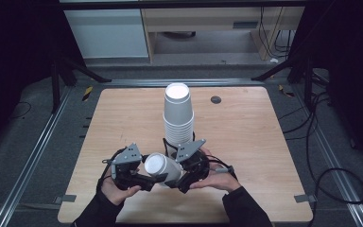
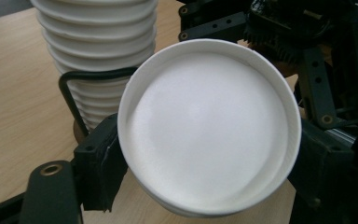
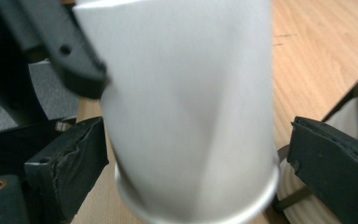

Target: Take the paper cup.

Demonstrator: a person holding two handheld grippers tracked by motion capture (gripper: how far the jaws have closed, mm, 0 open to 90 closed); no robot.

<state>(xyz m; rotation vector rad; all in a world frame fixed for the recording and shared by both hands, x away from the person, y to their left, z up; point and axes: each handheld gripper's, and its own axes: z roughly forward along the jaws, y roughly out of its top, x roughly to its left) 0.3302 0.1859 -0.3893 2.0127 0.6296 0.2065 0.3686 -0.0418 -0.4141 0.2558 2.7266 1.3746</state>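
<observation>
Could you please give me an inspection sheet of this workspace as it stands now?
Surface: wooden table, bare apart from a dark round spot near the far edge.
Job's things: stack of white paper cups standing upside down at the table's middle; one loose cup held tilted above the near edge, base toward the left gripper's camera.
Clutter: nothing seen.
Grippers: left gripper has its jaws on either side of the cup's base end; right gripper has its jaws beside the rim end, with gaps showing.
Cables: black cable loops on the floor at right.
Surroundings: metal rails, grey floor, cabinets beyond.
</observation>
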